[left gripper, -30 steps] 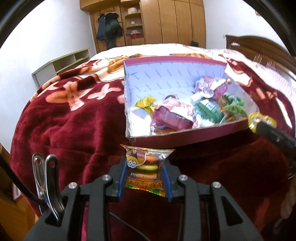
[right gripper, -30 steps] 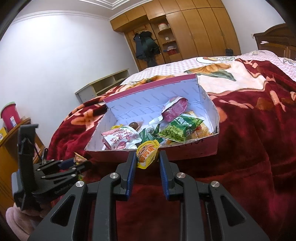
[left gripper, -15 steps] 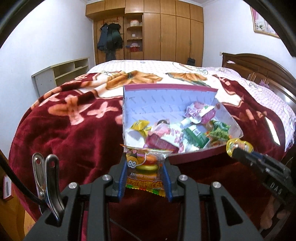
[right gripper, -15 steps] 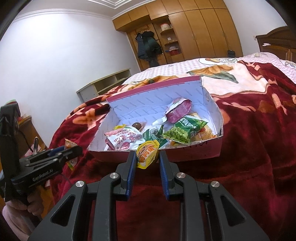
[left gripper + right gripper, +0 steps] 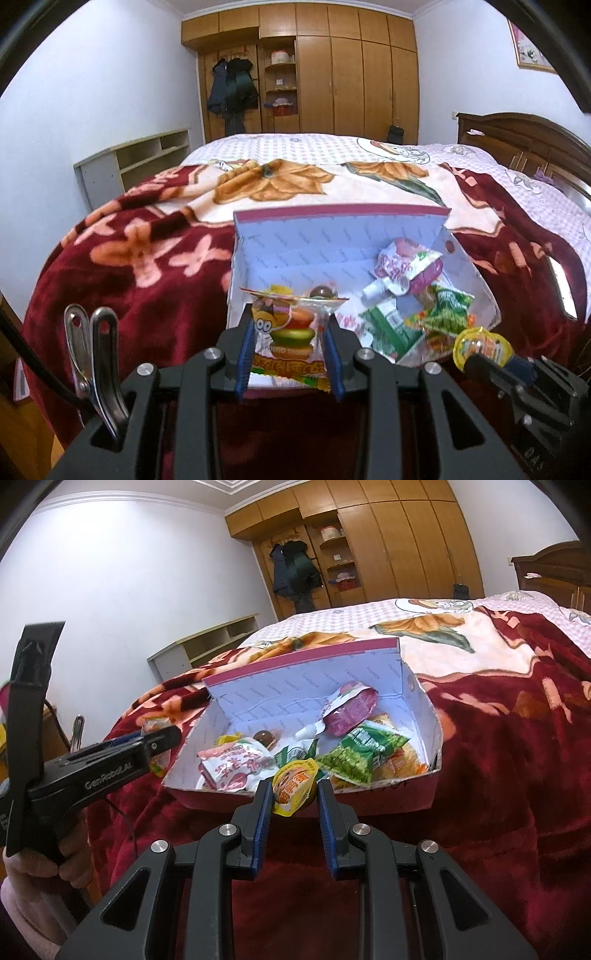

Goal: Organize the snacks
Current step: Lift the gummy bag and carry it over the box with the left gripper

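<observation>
A cardboard box [image 5: 332, 236] with white inner walls and a maroon rim lies on the bed, holding several snack packets. My left gripper [image 5: 290, 343] is shut on a clear burger gummy packet [image 5: 291, 332], held in front of the box's near left corner. My right gripper [image 5: 294, 794] is shut on a small yellow-lidded jelly cup [image 5: 293, 786] just before the box's [image 5: 314, 701] front wall. The left gripper [image 5: 162, 736] shows from the side at the box's left end. The jelly cup [image 5: 480, 347] also shows low right in the left wrist view.
A dark red floral blanket [image 5: 129, 266] covers the bed [image 5: 517, 709]. A wooden headboard [image 5: 524, 140] is on the right, a low open shelf unit [image 5: 133, 162] stands by the left wall, and wardrobes [image 5: 332, 74] with hanging coats line the far wall. A person's hand [image 5: 33, 864] holds the left gripper's handle.
My left gripper has risen with the gummy packet and tilted up, so the box sits lower and closer to its tips. The right gripper has stayed almost still with the jelly cup.
</observation>
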`<state>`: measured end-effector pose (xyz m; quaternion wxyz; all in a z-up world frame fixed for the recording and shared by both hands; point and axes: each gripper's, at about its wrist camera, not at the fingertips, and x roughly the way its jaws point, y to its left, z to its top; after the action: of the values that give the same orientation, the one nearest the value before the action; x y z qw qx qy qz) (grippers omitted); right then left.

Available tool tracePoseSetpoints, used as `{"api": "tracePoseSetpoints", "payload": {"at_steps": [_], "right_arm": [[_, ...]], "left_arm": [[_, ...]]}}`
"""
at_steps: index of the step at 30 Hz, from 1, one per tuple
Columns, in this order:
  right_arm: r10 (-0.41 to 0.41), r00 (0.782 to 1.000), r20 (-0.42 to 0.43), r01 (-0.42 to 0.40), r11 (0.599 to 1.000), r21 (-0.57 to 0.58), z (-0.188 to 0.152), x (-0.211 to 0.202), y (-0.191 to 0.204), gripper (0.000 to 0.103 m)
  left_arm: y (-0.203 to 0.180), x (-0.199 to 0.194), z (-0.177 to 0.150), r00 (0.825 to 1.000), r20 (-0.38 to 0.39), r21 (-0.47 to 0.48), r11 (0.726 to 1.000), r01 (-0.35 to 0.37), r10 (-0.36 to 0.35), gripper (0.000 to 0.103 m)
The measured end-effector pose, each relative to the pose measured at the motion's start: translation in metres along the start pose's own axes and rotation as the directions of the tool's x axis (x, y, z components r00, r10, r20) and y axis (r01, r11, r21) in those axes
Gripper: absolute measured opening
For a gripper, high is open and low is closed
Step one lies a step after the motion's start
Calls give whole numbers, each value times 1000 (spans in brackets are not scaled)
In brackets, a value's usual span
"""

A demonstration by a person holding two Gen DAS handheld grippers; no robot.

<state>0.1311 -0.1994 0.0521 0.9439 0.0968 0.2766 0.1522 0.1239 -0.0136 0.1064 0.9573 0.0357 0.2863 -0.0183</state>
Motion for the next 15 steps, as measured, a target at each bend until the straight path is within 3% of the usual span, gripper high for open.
{"api": "tracePoseSetpoints", "payload": {"at_steps": [9,15], "right_arm": [[-7,1000,5,7,1000,-13,13,7,-2,26],[-18,1000,3,18,1000,-14,22,13,-5,26]], "left_arm": [[-17,20,25,997,46,31,998,-57,55,34],[-15,40,33,999,33,14,999,-40,39,34]]}}
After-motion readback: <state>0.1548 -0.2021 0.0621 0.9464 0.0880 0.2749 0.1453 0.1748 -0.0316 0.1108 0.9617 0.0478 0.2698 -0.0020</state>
